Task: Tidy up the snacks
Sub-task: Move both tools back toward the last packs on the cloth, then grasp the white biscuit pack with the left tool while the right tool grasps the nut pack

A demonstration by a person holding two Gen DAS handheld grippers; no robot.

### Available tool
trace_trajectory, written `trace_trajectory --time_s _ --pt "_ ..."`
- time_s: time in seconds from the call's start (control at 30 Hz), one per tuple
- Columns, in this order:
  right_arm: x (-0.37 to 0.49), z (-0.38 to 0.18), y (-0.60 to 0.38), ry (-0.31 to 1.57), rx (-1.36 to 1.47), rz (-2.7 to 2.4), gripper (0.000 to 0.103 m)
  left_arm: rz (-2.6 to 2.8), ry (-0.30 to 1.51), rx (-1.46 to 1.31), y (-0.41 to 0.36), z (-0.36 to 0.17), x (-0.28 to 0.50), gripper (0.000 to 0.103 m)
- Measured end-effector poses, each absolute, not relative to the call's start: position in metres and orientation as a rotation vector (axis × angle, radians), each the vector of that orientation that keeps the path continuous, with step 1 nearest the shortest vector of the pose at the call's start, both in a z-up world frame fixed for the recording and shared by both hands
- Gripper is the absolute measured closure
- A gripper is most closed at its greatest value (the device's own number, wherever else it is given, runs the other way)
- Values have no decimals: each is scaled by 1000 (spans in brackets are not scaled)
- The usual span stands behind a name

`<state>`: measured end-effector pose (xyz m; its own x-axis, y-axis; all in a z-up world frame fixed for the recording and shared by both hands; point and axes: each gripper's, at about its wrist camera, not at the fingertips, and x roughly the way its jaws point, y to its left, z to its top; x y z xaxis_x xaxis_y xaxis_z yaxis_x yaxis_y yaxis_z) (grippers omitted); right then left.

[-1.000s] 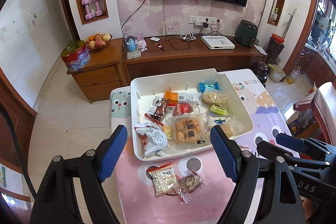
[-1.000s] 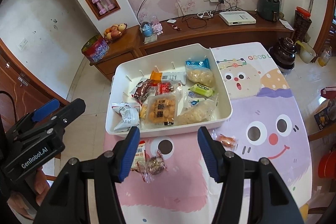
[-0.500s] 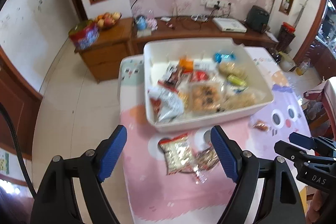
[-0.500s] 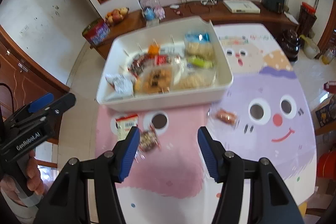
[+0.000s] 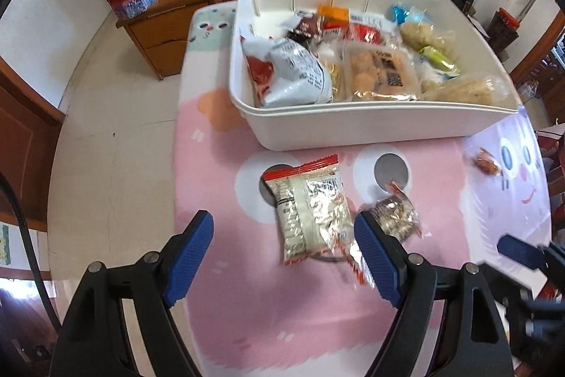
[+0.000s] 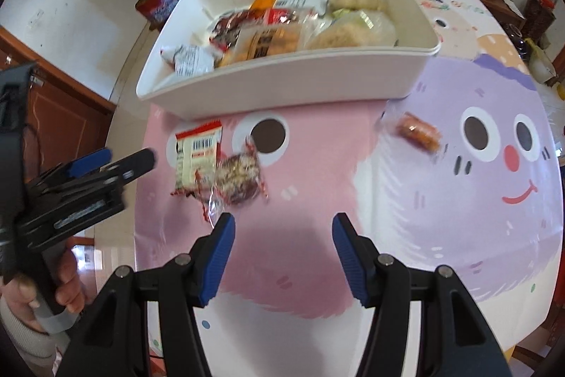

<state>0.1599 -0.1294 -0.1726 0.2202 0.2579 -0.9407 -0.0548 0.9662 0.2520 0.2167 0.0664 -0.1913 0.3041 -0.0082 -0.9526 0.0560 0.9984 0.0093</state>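
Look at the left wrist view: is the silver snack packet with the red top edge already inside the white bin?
No, the silver snack packet lies on the pink tablecloth in front of the white bin.

**Open pink tabletop in front, white bin walls off the far side**

In both views the lower half of the frame is bare pink cartoon-print tabletop (image 6: 282,186), free for a pass. Across the upper middle, the tall-walled white plastic bin (image 5: 370,126), packed with wrapped snacks, blocks any low approach from the near side. Just in front of it lie a silver foil packet with red ends (image 5: 310,207), a clear wrapped nut bar (image 5: 397,218) touching it, and, well apart at right, a small orange wrapped sweet (image 6: 418,131); open cloth lies between them.
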Motion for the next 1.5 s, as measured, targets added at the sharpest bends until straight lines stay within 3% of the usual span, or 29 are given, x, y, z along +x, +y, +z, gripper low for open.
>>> trace_trajectory --time_s 0.43,0.8,1.1,1.27,1.5 --pt "177 -211 -113 1304 315 275 45 -40 1277 27 67 -219 239 22" --pt "205 -242 -90 1312 251 385 45 -37 1292 -22 91 -225 243 22" --pt "201 -236 -71 1295 113 471 44 -62 1315 -20 86 -238 250 22" --pt "196 -230 -68 1278 67 463 55 -84 1342 -16 76 -248 253 22" --pt "192 -222 -99 1270 85 351 55 -106 1368 -33 64 -261 257 22"
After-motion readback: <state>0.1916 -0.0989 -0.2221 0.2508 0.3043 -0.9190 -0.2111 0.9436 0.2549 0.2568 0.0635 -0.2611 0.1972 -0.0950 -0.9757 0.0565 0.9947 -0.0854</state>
